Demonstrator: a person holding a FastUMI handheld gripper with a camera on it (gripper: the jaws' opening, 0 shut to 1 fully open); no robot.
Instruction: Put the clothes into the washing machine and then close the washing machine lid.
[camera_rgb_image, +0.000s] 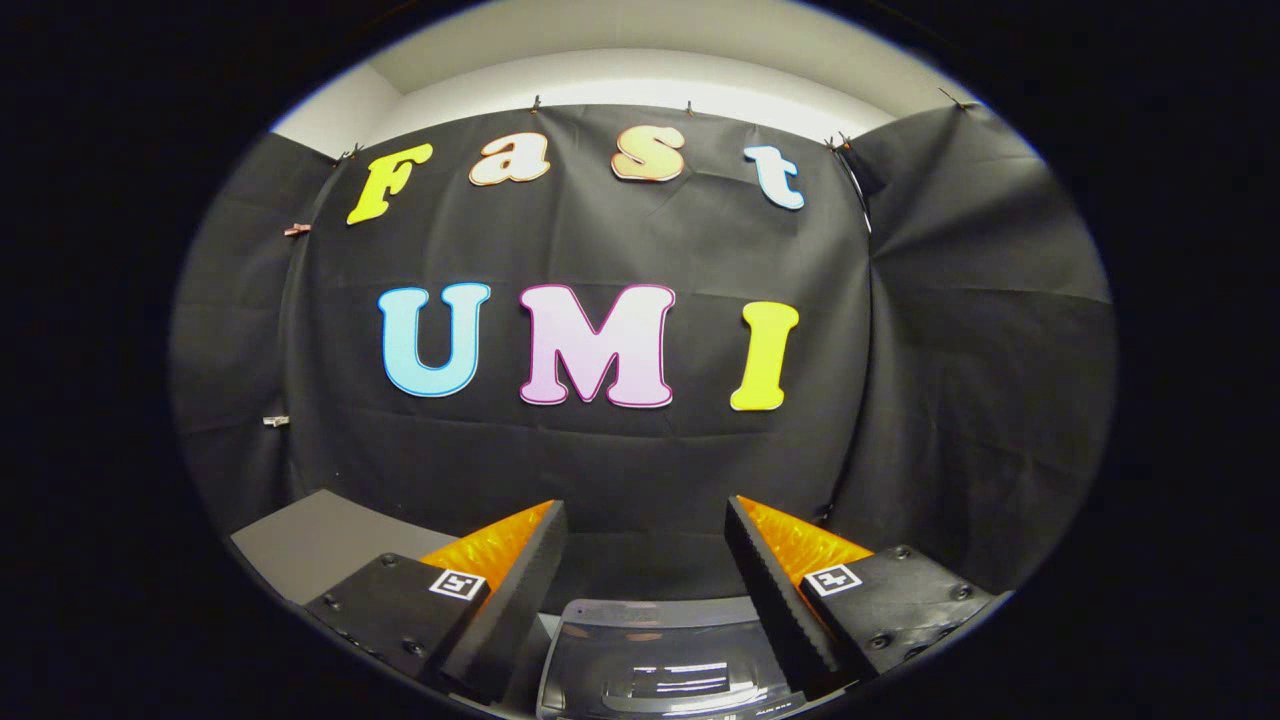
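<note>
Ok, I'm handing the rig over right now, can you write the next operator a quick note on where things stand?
Gripper: open, fingers spread with nothing between them, held above the table and aimed at the booth's black cloth wall.
Washing machine: low between the fingers, just below them; its glossy top panel faces up. Whether the lid is open or shut can't be told from this angle.
Grey table: seen beside one finger.
Clothes: no location to give from this view.
Done: nothing can be confirmed.
Left: find the clothes, put them in the machine, close the lid.
</note>
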